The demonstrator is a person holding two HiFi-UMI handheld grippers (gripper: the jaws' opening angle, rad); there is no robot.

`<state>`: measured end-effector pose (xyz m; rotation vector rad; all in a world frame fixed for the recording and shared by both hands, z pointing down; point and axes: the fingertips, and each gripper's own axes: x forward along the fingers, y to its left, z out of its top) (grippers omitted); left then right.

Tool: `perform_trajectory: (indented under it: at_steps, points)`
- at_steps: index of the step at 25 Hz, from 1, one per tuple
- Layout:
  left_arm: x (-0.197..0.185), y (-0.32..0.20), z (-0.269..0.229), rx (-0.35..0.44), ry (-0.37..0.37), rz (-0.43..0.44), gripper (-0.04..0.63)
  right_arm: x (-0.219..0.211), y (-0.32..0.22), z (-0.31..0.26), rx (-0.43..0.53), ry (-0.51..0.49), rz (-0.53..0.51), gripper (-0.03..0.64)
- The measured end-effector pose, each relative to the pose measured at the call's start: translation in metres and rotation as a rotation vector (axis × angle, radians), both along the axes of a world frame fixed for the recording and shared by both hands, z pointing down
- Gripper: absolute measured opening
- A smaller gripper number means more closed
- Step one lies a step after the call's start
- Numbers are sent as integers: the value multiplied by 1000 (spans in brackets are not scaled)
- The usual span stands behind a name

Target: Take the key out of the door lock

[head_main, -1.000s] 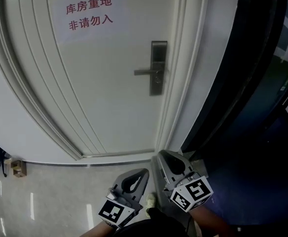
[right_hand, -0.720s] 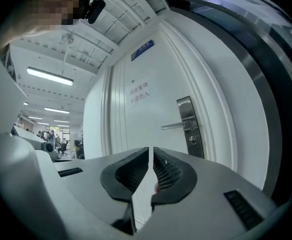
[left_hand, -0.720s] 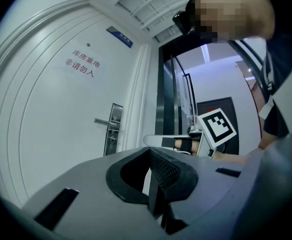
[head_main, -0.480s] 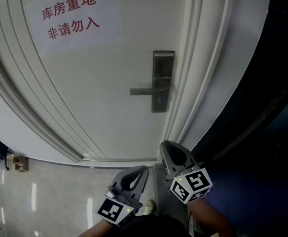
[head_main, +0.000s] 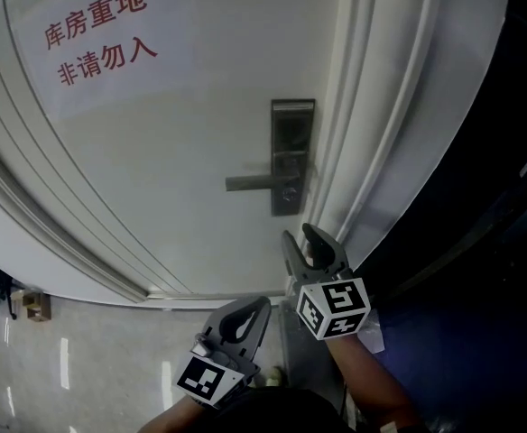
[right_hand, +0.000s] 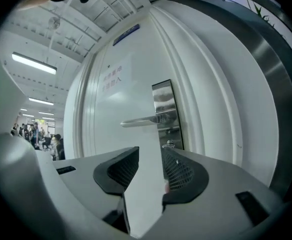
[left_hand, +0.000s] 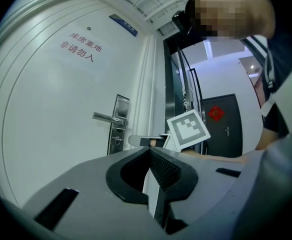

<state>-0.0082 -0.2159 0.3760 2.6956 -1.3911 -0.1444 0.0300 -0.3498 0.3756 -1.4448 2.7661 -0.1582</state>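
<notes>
A steel lock plate (head_main: 292, 156) with a lever handle (head_main: 256, 182) sits on the white door (head_main: 182, 152). A small key (right_hand: 170, 144) sticks out of the keyhole below the lever; it also shows as a small knob (left_hand: 117, 140) in the left gripper view. My right gripper (head_main: 304, 242) is raised just below the plate and apart from it. Its jaws (right_hand: 150, 154) are opening, with nothing between them, and the key shows just past the right one's tip. My left gripper (head_main: 253, 309) hangs lower and to the left, its jaws (left_hand: 148, 151) shut and empty.
A paper sign with red characters (head_main: 97, 39) is stuck on the door's upper left. The white door frame (head_main: 372, 152) runs close on the right, with a dark wall beyond. A small box (head_main: 35, 307) stands on the shiny floor at left. People stand far down the corridor (right_hand: 36, 134).
My right gripper has risen toward the lock plate and its jaws have parted. The door looms larger in the head view. The left gripper stays low and shut.
</notes>
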Motion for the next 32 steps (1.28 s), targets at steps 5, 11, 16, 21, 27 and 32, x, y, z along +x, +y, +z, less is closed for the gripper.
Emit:
perform_trajectory:
  at_steps: [5,11,16,21,27,32]
  points:
    - [-10,-17,1,-6,12,27,6,-7,-48,12,-7,98,119,163]
    - [-22,-32,9,-29,26,68,6,-9,-72,19,-32,104,183,173]
    - [-28,-41,13,-40,35,87,6,-13,-86,21,-49,96,197,184]
    - [-34,-49,15,-49,42,95,6,-18,-98,22,-58,110,215,183]
    - [-37,-53,17,-50,49,106,6,-17,-104,20,-69,110,247,183]
    - [-40,-55,18,-52,52,104,6,-16,-107,22,-85,141,270,143]
